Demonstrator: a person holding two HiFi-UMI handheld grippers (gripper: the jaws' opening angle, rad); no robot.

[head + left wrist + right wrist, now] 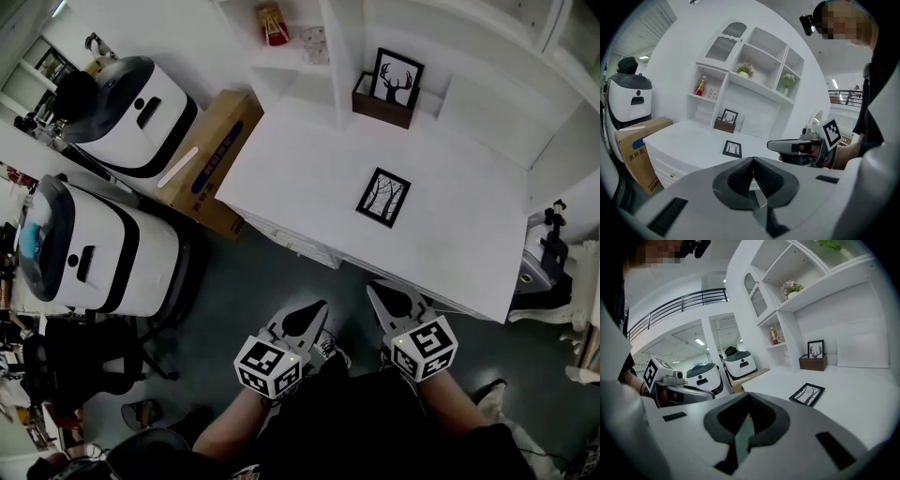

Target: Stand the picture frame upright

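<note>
White desk (469, 216) with a shelf unit behind it lies ahead of both tools. Picture frame (383, 197): black rim, white mat, bare-tree print. It lies flat on the desktop, ahead of both tips and well apart from them. Left gripper (317, 309) and right gripper (375, 292): jaws pressed together, nothing between them, side by side short of the desk edge. Count: two frames, the second a deer print (397, 77) upright in a brown box (382, 108) further ahead; two white machines (141, 112) off to the left; one cardboard box (211, 159). Two potted plants (745, 70) on the upper shelves show in the left gripper view, not the head view. Only the head view shows both grippers together.
</note>
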